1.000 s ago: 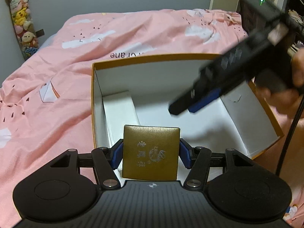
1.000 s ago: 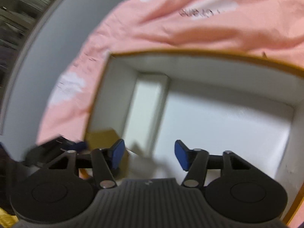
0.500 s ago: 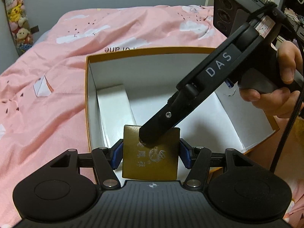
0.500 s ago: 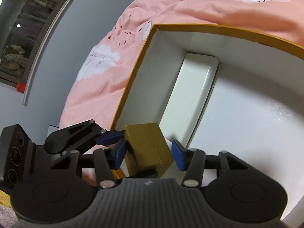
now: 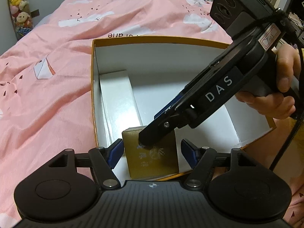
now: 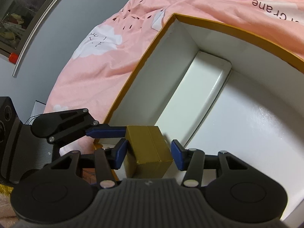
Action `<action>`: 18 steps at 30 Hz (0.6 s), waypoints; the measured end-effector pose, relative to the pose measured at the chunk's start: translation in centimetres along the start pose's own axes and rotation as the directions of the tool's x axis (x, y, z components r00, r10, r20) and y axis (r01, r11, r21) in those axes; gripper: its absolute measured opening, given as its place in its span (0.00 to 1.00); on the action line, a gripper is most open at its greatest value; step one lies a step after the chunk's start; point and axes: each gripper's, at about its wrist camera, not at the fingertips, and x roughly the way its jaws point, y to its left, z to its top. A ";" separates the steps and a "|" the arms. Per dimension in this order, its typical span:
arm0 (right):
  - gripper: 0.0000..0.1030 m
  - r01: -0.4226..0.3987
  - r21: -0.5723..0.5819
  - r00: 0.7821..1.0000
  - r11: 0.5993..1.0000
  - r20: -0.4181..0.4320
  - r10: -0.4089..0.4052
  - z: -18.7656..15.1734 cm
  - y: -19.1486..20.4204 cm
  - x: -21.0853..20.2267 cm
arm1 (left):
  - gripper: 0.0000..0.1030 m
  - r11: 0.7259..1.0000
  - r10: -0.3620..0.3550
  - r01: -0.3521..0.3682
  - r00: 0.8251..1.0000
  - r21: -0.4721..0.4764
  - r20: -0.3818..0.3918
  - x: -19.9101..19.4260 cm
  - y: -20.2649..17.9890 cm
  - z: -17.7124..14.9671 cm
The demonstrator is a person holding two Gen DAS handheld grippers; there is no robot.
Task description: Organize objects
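Observation:
A small gold box point(image 5: 152, 153) with pale printed marks stands in the near left corner of a big open carton point(image 5: 161, 43), white inside with an orange rim. My left gripper point(image 5: 152, 153) is open, its blue pads apart from the box sides. My right gripper point(image 6: 148, 154) reaches down from the right and straddles the same gold box point(image 6: 150, 148), open, with gaps at both pads. The right tool's black finger point(image 5: 153, 134) rests over the box top in the left wrist view.
A flat white box point(image 5: 119, 102) lies along the carton's left wall. The carton sits on a pink bedspread point(image 5: 47, 79) with cloud prints. Plush toys point(image 5: 18, 5) hang at the far left wall. A hand point(image 5: 281, 93) holds the right tool.
My left gripper has opened and let go of the gold box, which now stands in the carton corner. My right gripper has swung in and come down around the box.

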 end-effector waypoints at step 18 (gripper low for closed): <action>0.47 0.037 -0.088 0.999 0.995 0.028 -0.035 -0.3 1.2 0.6 | 0.70 0.996 -0.022 0.029 0.997 -0.088 0.080 -3.7 1.5 -1.0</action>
